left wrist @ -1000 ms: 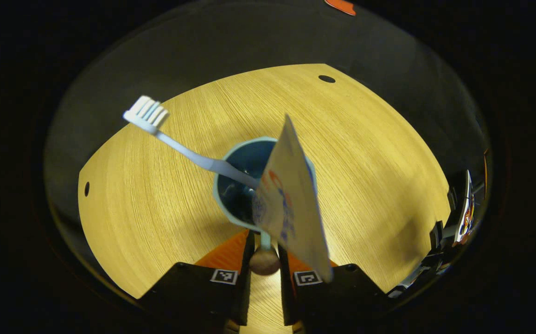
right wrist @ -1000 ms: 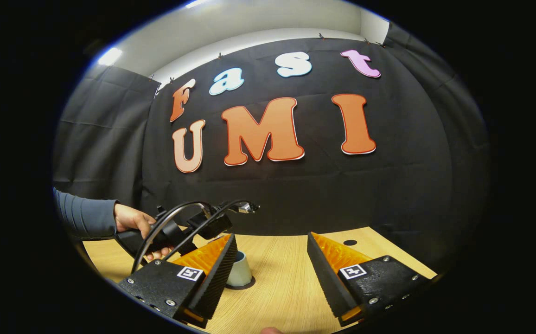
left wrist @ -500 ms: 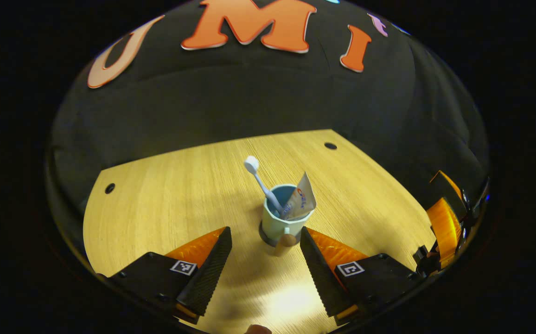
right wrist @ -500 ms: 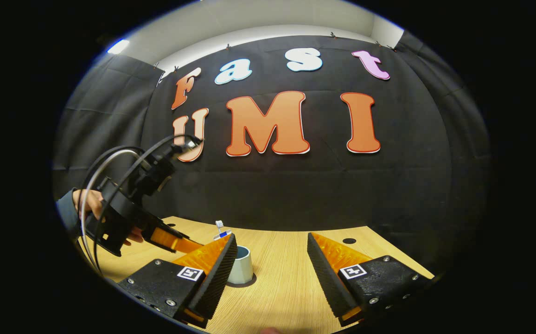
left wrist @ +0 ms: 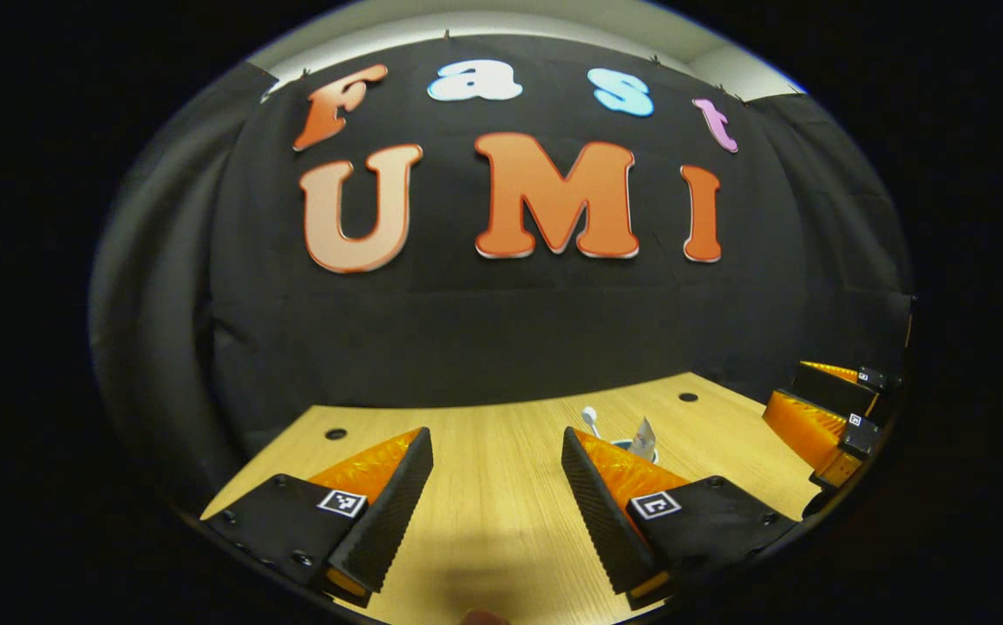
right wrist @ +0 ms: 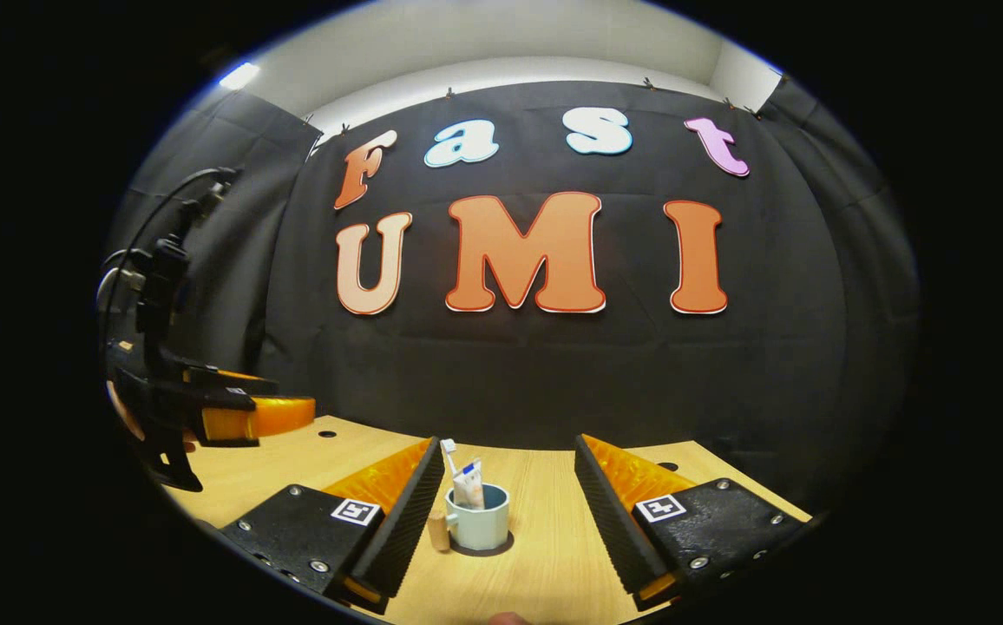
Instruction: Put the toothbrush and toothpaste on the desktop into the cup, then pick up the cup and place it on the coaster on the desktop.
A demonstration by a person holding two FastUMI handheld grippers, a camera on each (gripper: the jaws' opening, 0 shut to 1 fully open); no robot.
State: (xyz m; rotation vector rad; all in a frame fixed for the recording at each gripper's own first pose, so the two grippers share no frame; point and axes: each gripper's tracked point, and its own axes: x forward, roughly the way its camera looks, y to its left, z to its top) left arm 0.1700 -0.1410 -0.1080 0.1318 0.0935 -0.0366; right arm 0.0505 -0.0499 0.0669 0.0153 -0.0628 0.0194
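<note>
Left tool (left wrist: 497, 508) gaping, empty, above desktop (left wrist: 501, 529); toothbrush (left wrist: 591, 420) beyond.

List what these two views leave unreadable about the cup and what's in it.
- Left gripper view: the cup is almost wholly behind that left gripper's own finger; the toothbrush and toothpaste tops show, too small for detail.
- Right gripper view: the coaster is a dark sliver under the cup; its full outline is covered.
- Right gripper view: the toothbrush handle and toothpaste base are sunk inside the cup.

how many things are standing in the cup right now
2. The toothbrush leans at the left side of the cup, head up; the toothpaste stands just right of it. Anything lower inside the cup would be hidden by its wall.
</note>
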